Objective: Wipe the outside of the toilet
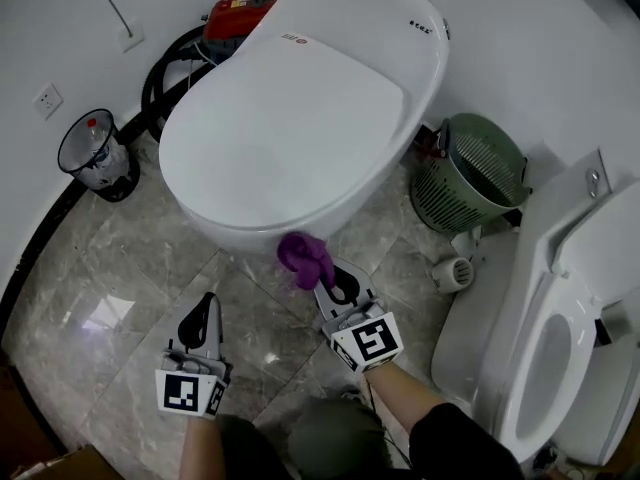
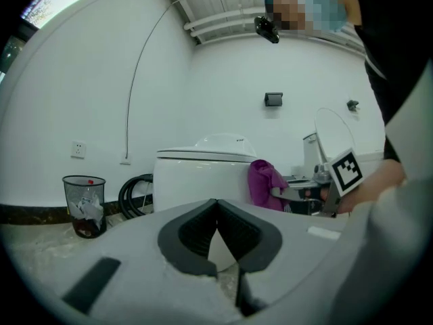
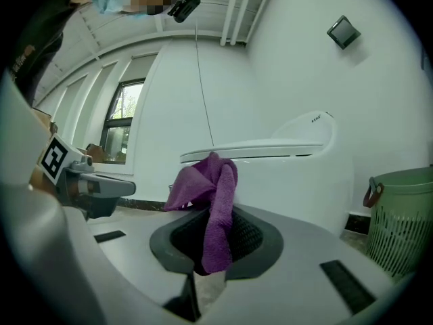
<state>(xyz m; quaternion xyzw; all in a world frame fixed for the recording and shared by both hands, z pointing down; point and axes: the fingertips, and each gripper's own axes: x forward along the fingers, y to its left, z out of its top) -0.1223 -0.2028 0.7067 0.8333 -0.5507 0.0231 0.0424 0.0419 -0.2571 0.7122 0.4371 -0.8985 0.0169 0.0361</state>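
The white toilet (image 1: 300,118) stands in the middle with its lid down. My right gripper (image 1: 328,280) is shut on a purple cloth (image 1: 303,257), which bunches up against the lower front of the bowl. In the right gripper view the cloth (image 3: 215,205) hangs out between the jaws, with the toilet (image 3: 291,171) just behind. My left gripper (image 1: 207,308) hovers low over the floor left of the right one, shut with nothing in it. In its own view the jaws (image 2: 216,212) meet, and the toilet (image 2: 199,178) and cloth (image 2: 264,183) lie ahead.
A black mesh bin (image 1: 97,158) stands at the left wall. A green basket (image 1: 470,173) sits right of the toilet, and a second toilet (image 1: 560,348) with its seat up is at the far right. A red machine (image 1: 235,13) and black hose (image 1: 160,78) are behind.
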